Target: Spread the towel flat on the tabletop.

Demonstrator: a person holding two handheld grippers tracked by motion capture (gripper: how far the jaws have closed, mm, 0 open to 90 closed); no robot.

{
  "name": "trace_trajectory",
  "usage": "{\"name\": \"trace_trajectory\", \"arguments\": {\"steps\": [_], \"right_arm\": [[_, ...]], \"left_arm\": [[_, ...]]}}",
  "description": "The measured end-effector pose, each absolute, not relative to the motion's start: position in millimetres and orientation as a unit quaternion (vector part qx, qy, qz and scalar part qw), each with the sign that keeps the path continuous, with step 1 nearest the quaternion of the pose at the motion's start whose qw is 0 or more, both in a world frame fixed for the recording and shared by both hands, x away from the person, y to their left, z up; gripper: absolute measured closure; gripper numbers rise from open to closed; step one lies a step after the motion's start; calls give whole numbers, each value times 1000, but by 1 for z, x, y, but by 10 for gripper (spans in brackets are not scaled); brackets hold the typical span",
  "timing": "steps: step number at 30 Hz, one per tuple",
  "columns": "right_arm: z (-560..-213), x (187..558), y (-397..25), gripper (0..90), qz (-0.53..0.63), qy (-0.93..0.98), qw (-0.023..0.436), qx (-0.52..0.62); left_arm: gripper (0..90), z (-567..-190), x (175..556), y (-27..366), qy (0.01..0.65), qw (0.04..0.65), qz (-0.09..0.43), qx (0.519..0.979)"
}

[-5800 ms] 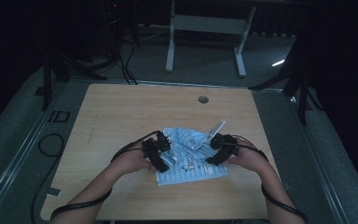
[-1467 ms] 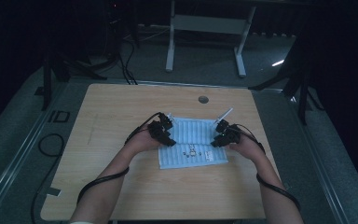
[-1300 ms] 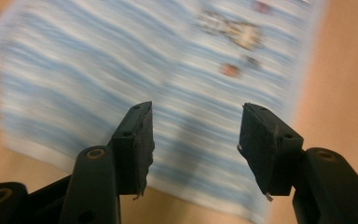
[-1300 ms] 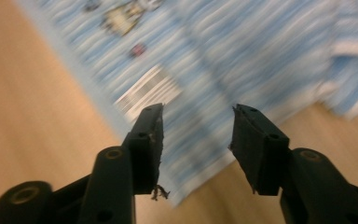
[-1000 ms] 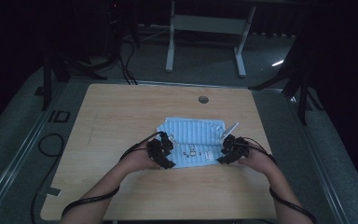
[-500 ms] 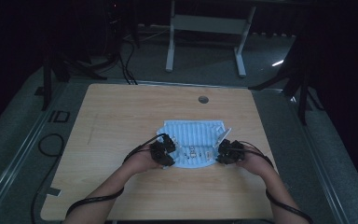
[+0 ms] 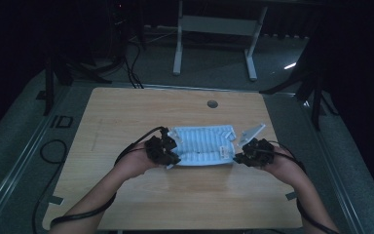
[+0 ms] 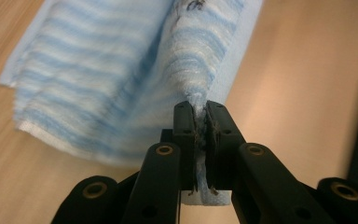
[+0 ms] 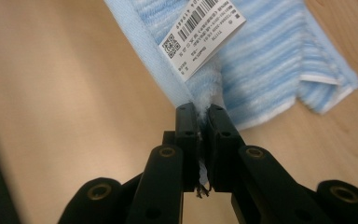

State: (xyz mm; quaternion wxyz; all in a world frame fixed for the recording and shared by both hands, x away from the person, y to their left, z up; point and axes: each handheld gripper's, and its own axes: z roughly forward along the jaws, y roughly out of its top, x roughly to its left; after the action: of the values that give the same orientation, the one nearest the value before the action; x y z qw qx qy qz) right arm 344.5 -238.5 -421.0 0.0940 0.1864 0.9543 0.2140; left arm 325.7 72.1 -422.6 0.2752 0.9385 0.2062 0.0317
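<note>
High view: the left gripper (image 7: 168, 155) and right gripper (image 7: 242, 155), fingers pinched on opposite corners, hold a ribbed, blue-and-white striped terry towel (image 7: 202, 145) folded on the pale wooden desk (image 7: 126, 117).

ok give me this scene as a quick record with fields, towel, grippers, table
towel: blue and white striped towel, partly folded, lying on the table
tag: white barcode label at the towel's edge
left gripper: left gripper, jaws shut on a towel edge
right gripper: right gripper, jaws shut on the edge beside the label
table: wooden table
</note>
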Motion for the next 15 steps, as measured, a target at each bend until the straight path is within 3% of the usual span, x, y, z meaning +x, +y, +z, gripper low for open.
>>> {"name": "trace_trajectory", "arguments": {"steps": [12, 15], "right_arm": [[-430, 220, -252, 834, 218, 961, 70, 156], [-435, 193, -261, 831, 230, 959, 51, 155]], "left_arm": [[808, -437, 225, 71, 133, 295, -31, 946], [800, -447, 198, 65, 109, 298, -86, 944]]}}
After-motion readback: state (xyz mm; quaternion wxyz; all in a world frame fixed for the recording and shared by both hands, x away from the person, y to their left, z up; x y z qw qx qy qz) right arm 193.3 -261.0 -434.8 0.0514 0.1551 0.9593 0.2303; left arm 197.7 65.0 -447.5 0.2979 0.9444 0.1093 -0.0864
